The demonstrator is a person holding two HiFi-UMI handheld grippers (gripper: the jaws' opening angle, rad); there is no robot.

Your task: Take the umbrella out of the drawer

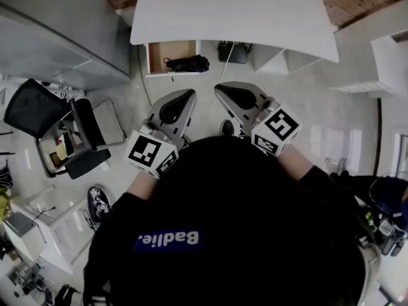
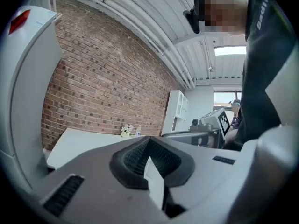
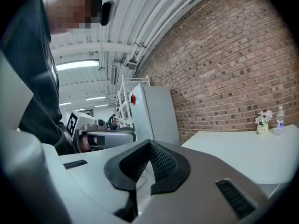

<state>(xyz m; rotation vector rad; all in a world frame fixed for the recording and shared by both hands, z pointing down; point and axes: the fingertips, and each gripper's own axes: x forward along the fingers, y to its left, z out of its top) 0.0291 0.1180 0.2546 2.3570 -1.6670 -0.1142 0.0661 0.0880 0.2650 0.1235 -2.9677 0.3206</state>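
In the head view a black folded umbrella lies in an open wood-lined drawer under the white desk. My left gripper and right gripper are held side by side in front of my body, well short of the drawer. Both point toward the desk. In the left gripper view the left gripper has its jaws together with nothing between them. The right gripper looks the same in its own view, shut and holding nothing. The umbrella shows in neither gripper view.
A black office chair stands at the left beside a grey cabinet. A black box and white shelf compartments sit under the desk right of the drawer. A small vase of flowers stands on the desk by the brick wall.
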